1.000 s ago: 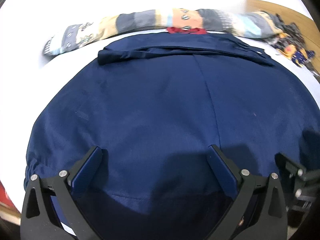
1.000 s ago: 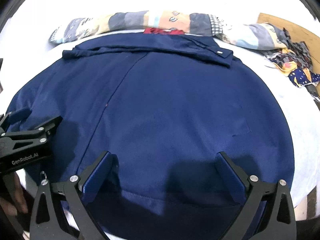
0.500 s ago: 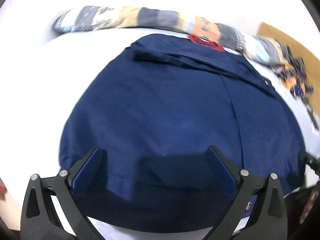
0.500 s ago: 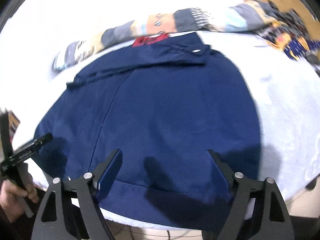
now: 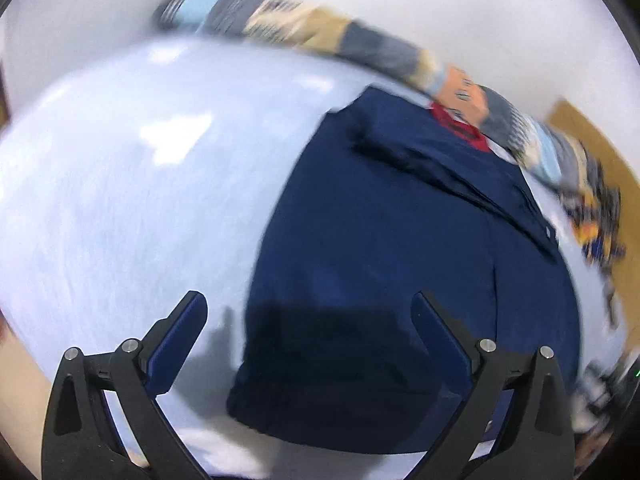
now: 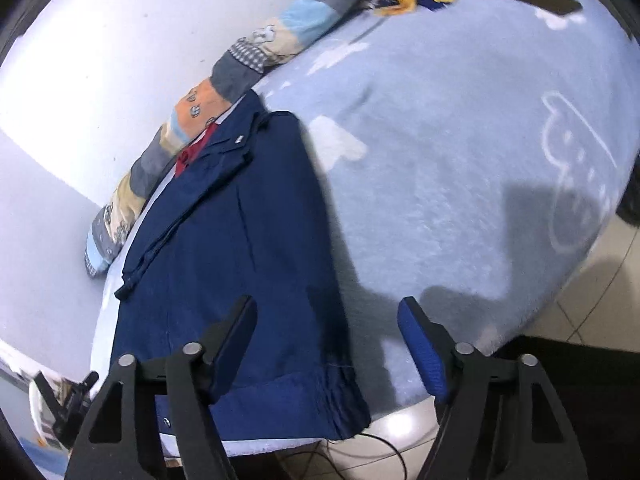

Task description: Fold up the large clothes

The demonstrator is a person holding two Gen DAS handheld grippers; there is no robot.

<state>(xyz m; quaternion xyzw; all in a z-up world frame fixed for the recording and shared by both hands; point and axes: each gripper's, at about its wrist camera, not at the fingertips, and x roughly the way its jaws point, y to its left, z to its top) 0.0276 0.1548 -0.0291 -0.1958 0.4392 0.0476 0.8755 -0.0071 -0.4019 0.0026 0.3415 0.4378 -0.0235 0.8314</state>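
One navy jacket [image 6: 240, 248] lies flat on the pale blue bed [image 6: 460, 168], its collar toward one patchwork bolster [image 6: 224, 80] along the wall. Two hand-held grippers appear. The left hand-held gripper [image 5: 308, 320] is released, straddling the jacket's left edge. The right hand-held gripper [image 6: 326, 320] straddles the right edge, jaws closing, nothing pinched. A second earlier both hovered over the jacket's middle; they have since swung outward and rolled.
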